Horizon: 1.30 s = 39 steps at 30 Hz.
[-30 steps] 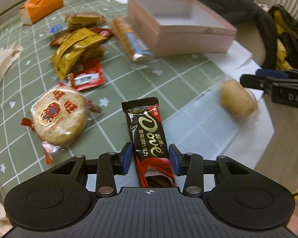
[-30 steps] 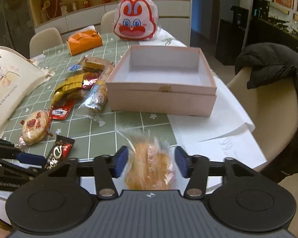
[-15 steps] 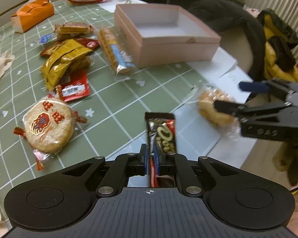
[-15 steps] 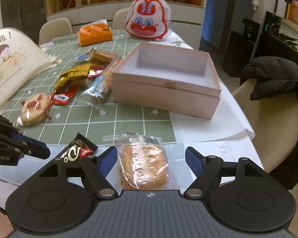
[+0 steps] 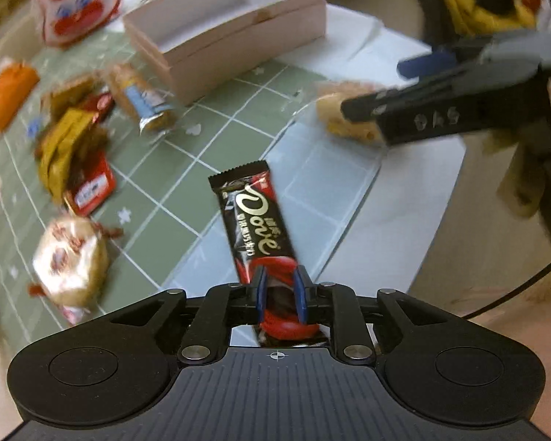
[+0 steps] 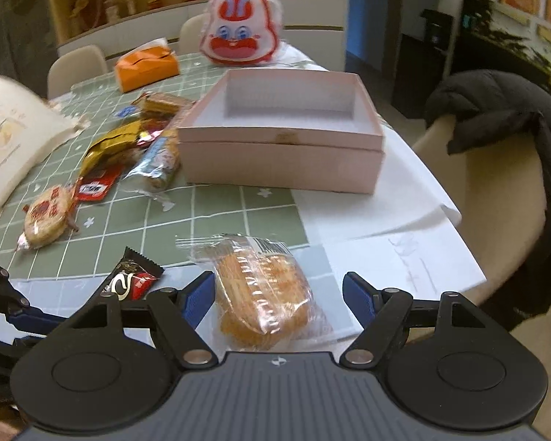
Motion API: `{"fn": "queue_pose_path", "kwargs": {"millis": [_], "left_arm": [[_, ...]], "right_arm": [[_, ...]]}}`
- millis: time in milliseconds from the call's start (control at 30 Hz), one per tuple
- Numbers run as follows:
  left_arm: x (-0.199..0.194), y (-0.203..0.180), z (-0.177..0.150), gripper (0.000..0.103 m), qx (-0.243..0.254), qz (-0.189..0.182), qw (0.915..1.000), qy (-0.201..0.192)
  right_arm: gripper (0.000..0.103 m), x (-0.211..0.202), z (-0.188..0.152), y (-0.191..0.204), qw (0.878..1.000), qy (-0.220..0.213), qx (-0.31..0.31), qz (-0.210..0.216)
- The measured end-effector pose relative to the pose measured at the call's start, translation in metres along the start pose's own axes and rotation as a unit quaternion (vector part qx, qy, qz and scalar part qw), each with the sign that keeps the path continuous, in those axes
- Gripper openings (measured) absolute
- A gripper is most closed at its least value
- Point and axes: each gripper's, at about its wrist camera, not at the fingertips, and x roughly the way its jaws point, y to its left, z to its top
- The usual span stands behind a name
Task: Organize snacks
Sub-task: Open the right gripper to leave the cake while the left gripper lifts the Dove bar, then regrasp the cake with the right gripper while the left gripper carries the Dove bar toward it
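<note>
A black and red Dove chocolate bar [image 5: 255,220] sticks out forward from my left gripper [image 5: 281,288]. Its blue pads press on the bar's near red end, and the jaws are opening. The bar's far tip [image 6: 134,275] shows in the right wrist view, beside my left gripper's fingers [image 6: 22,318]. My right gripper [image 6: 279,299] stands open around a wrapped golden pastry [image 6: 260,294] lying on the table; its pads are apart from the wrapper. In the left wrist view my right gripper [image 5: 376,86] hangs over that pastry [image 5: 345,125]. The pink box [image 6: 279,161] [image 5: 224,36] stands open and empty.
Several loose snacks lie left of the box: a round rice cracker [image 6: 46,217], gold packets [image 6: 114,143] and a long biscuit pack [image 6: 161,163]. An orange tissue pack [image 6: 147,64] and a rabbit-face bag [image 6: 240,33] sit behind. A chair with a dark coat [image 6: 496,121] stands right.
My left gripper closed on the chocolate bar, then rolled and swung sideways with it. My right gripper let go of the pastry, opened wide and has stayed in place.
</note>
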Motion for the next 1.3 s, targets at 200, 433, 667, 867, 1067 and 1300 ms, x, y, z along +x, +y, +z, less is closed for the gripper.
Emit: {"fn": "queue_pose_path", "kwargs": {"millis": [200, 433, 667, 867, 1067, 1300], "left_arm": [[0.009, 0.025, 0.002, 0.067, -0.034, 0.027, 0.999, -0.013], [0.02, 0.047, 0.015, 0.061, -0.136, -0.057, 0.989, -0.001], [0.028, 0.053, 0.023, 0.053, -0.153, -0.042, 0.9872, -0.014], [0.02, 0.05, 0.013, 0.045, -0.141, -0.046, 0.9889, -0.013], [0.021, 0.044, 0.014, 0.047, -0.118, -0.037, 0.9922, -0.016], [0.02, 0.046, 0.012, 0.045, -0.144, -0.035, 0.9885, -0.027]], "right_arm": [[0.076, -0.003, -0.004, -0.006, 1.0, -0.003, 0.025, -0.012], [0.076, -0.002, 0.001, 0.0, 1.0, -0.007, 0.019, -0.01], [0.076, -0.003, 0.002, 0.001, 1.0, -0.009, 0.006, -0.014], [0.079, -0.004, 0.005, 0.0, 0.997, -0.017, -0.035, 0.063], [0.08, 0.021, 0.006, 0.007, 0.994, 0.013, -0.098, 0.056], [0.079, 0.039, 0.008, -0.014, 0.997, 0.046, -0.019, 0.056]]}}
